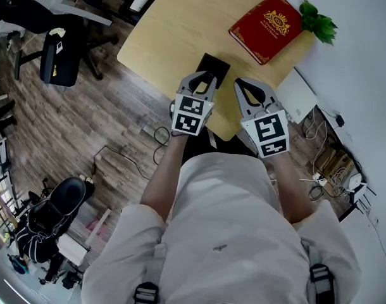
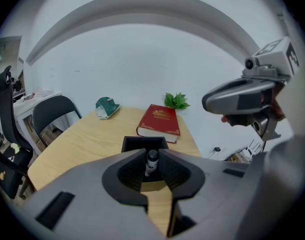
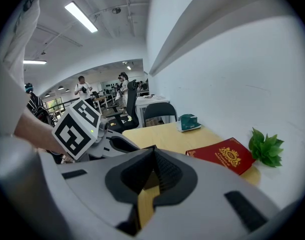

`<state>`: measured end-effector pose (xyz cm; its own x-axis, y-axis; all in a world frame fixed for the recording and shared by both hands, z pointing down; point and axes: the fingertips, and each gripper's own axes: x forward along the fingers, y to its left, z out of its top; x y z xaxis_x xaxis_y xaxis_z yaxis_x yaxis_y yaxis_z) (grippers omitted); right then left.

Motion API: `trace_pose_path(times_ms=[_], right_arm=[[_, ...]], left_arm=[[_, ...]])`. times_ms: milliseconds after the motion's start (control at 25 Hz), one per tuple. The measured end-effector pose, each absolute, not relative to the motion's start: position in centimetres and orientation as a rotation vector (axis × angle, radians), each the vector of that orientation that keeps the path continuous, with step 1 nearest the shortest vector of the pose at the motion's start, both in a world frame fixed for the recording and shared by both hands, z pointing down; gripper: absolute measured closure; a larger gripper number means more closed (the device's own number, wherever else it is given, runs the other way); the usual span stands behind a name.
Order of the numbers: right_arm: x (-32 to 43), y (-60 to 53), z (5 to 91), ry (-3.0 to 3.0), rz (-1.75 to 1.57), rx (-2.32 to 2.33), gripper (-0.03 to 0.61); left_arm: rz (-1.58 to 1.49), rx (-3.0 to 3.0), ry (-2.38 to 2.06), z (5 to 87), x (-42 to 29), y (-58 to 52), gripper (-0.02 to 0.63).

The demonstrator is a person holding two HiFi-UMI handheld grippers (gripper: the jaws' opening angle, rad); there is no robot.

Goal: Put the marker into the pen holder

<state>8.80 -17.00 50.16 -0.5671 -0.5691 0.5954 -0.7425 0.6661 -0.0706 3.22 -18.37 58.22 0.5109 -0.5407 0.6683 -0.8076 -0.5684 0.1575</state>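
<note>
The marker (image 2: pixel 152 162), white with a black cap, stands upright between the tips of my left gripper (image 2: pixel 152 165), which is shut on it. Just beyond the tips lies the black square pen holder (image 2: pixel 144 144), open at the top, on the wooden table (image 2: pixel 87 144). In the head view the left gripper (image 1: pixel 202 86) hovers at the near edge of the pen holder (image 1: pixel 214 67). My right gripper (image 1: pixel 247 88) hangs beside it to the right, over the table's near edge. Its jaws (image 3: pixel 153 156) are shut with nothing between them.
A red book (image 1: pixel 266 27) lies at the table's far right, with a green plant (image 1: pixel 318 21) behind it. A green crumpled object (image 2: pixel 106 107) sits at the far left. Office chairs (image 1: pixel 60 56) stand left of the table, and a white box (image 1: pixel 296 95) and cables lie on the floor at right.
</note>
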Motion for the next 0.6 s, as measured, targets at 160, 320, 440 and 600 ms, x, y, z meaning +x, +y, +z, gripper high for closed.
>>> trace_pose_path(times_ms=[160,320,440,600], right_arm=[[8.8,-17.0,50.0,-2.346,0.422,1.014,0.575],[9.0,-17.1,49.8,-2.352,0.416,1.015,0.575],[8.8,-17.1,49.6,-2.357,0.41,1.014,0.575],[8.5,-17.0,49.3,-2.369,0.402,1.014,0.575]], left_arm=[[0.794,2.306,-1.113,58.0,3.2,-18.4,0.54],[0.795,2.316,-1.12,57.5,3.3,-18.5,0.54],[0.79,2.325,-1.127,57.0,3.2,-18.5,0.54],[0.788,2.337,-1.139,56.4,3.1,-18.4,0.54]])
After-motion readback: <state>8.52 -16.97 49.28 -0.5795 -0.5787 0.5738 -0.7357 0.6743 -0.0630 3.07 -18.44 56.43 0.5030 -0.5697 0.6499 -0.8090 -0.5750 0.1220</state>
